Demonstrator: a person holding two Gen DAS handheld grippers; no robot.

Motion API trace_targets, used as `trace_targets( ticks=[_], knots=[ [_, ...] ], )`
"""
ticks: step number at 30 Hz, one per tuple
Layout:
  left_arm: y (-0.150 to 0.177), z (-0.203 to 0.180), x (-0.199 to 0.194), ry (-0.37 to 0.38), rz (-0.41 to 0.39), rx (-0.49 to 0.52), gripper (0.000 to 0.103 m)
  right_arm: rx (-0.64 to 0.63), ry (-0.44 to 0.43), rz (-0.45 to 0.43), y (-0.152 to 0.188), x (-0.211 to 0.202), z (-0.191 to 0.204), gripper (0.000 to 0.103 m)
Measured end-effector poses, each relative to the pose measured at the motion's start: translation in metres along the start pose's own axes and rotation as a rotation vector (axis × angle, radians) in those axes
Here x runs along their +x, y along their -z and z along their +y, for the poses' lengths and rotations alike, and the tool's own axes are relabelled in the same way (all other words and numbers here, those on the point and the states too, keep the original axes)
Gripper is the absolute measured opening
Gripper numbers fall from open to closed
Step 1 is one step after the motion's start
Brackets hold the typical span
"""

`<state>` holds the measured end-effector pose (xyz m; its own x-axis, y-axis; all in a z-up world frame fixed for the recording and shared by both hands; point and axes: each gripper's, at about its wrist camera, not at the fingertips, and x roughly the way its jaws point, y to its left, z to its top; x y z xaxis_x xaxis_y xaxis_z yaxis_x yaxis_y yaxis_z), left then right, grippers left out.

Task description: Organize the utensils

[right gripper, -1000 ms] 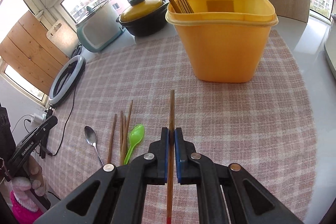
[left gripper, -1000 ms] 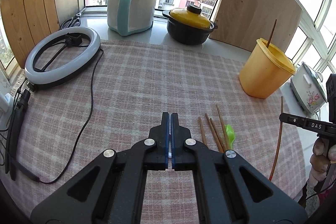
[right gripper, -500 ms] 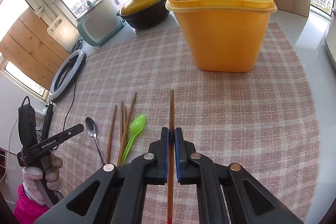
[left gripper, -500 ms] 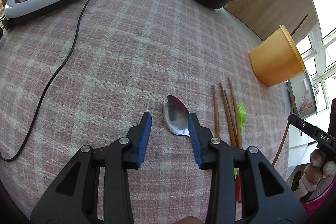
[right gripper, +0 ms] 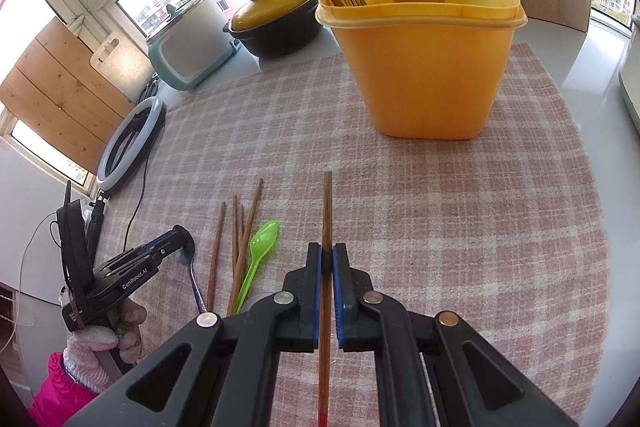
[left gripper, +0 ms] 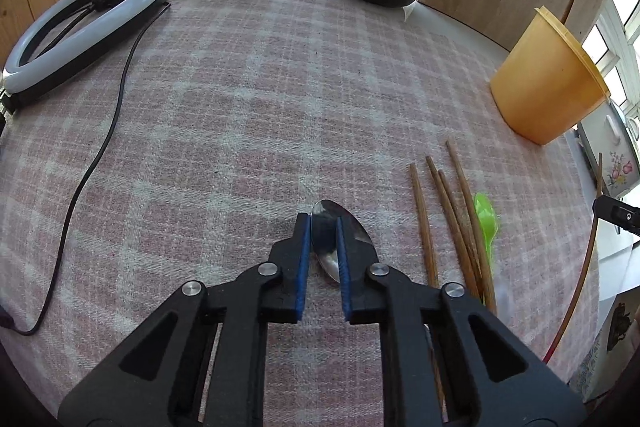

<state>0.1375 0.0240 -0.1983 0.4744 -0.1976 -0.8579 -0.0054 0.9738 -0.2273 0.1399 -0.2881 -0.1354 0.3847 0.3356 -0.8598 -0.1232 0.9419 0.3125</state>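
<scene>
My left gripper [left gripper: 323,227] has narrowed from a wide spread and now pinches the bowl of the metal spoon [left gripper: 340,239] lying on the checked cloth [left gripper: 240,127]; the spoon is ready to lift. My right gripper [right gripper: 327,255] stays clamped on a wooden chopstick [right gripper: 327,211], short of the yellow holder [right gripper: 432,75].

Six chopsticks [right gripper: 327,211], two spoons [right gripper: 262,243], one yellow holder [right gripper: 424,67].
</scene>
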Motion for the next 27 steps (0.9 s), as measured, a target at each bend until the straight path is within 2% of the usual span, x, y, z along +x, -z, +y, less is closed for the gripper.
trace_targets(
  ticks=[8, 15, 22, 27],
  knots=[
    [-0.002, -0.013, 0.001, -0.043, -0.002, 0.054, 0.007, 0.023, 0.002, 0.005, -0.001, 0.003, -0.009, 0.003],
    [0.0, -0.031, 0.002, -0.14, -0.002, 0.151, 0.011, 0.033, -0.006, 0.005, -0.002, 0.005, -0.012, 0.003],
    [-0.004, -0.028, -0.006, -0.081, -0.026, 0.09, 0.002, 0.032, -0.014, 0.0, -0.003, 0.005, -0.013, 0.003],
    [-0.003, -0.038, -0.002, -0.074, -0.012, 0.127, 0.001, 0.036, -0.02, -0.001, -0.004, 0.005, -0.013, 0.003]
  ],
)
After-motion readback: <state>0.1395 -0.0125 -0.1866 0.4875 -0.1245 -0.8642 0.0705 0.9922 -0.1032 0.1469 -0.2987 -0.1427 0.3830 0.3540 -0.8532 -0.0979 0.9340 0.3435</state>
